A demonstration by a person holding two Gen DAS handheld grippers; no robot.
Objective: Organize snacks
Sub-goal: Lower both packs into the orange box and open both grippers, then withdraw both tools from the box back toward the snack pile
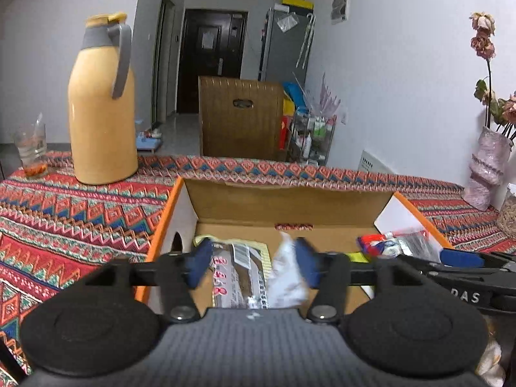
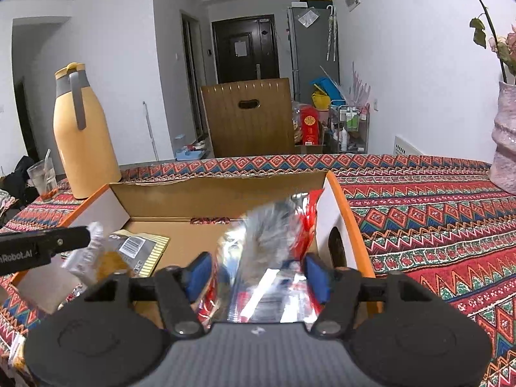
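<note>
An open cardboard box point(image 1: 290, 203) with orange edges sits on the patterned tablecloth; it also shows in the right wrist view point(image 2: 225, 193). My left gripper point(image 1: 251, 266) hangs over the box's left part, its blue pads around a clear snack packet point(image 1: 245, 274) with a barcode label. My right gripper point(image 2: 258, 274) is over the box's right part, its pads around a shiny red and silver snack bag point(image 2: 274, 248). The right gripper's arm shows in the left wrist view point(image 1: 461, 277). A yellow-striped packet point(image 2: 142, 248) lies on the box floor.
A yellow thermos jug point(image 1: 103, 103) and a glass point(image 1: 30, 148) stand at the table's far left. A pink vase point(image 1: 487, 171) with dried roses stands at the right by the wall. A brown chair back point(image 1: 240, 116) is beyond the table.
</note>
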